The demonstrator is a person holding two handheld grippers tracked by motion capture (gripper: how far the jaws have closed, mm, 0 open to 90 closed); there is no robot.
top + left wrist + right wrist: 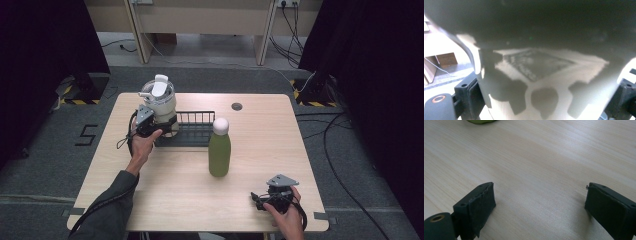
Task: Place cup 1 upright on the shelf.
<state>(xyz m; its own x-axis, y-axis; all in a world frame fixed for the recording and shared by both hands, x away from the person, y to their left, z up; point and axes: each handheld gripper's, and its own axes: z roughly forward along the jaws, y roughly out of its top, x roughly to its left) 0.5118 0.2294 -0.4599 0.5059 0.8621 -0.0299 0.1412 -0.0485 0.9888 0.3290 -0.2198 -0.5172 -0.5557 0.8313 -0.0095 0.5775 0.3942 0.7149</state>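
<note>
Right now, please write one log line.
left claw: shut on white cup | right claw: open above table | green bottle: upright

My left arm reaches forward across the table's left side, its gripper (150, 121) with jaws clamped on either side of something broad, while my right hand (286, 212) rests near the table's near right edge, its gripper (539, 207) jaws spread wide apart and holding nothing.
</note>
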